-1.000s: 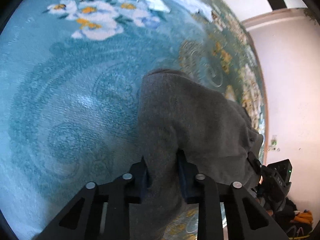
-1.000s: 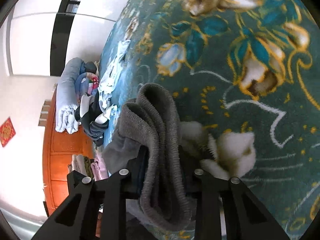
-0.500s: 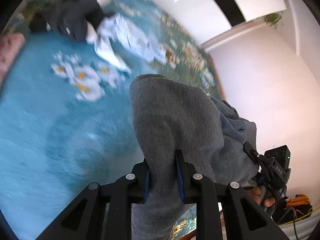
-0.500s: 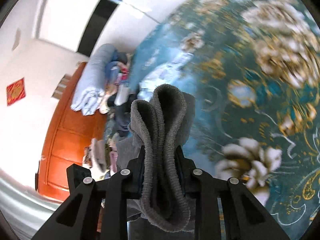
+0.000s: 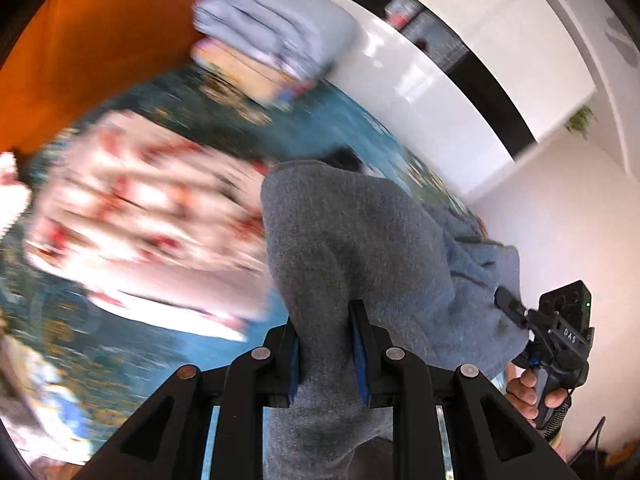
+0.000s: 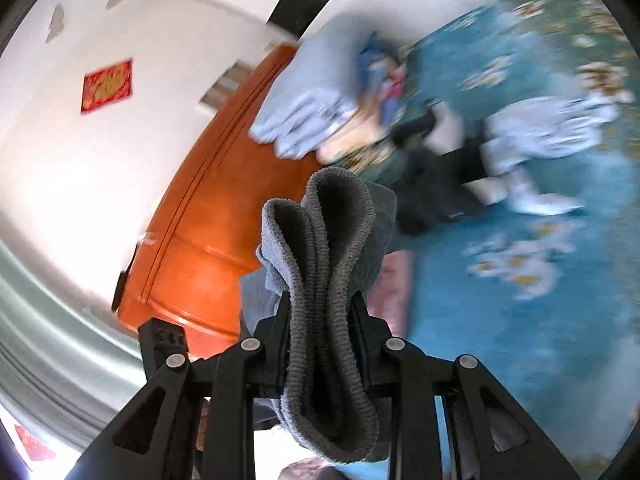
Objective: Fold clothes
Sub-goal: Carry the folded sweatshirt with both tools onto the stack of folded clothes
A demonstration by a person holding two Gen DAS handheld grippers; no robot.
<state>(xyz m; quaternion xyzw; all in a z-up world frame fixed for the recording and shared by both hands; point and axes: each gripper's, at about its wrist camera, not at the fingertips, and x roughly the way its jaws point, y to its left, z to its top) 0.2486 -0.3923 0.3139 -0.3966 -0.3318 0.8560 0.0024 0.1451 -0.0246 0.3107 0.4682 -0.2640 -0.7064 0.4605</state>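
Jaws of the left gripper pinch one edge of a gray sweater, and jaws of the right gripper pinch its bunched ribbed hem. The sweater hangs between both grippers, lifted off the teal flowered bedspread. In the left view, a hand at 4 o'clock grips the other handle. A blurry white and red cloth lies at 9 o'clock. A folded pale blue blanket sits at 12 o'clock by the orange wooden headboard. Dark clothes lie at 2 o'clock.
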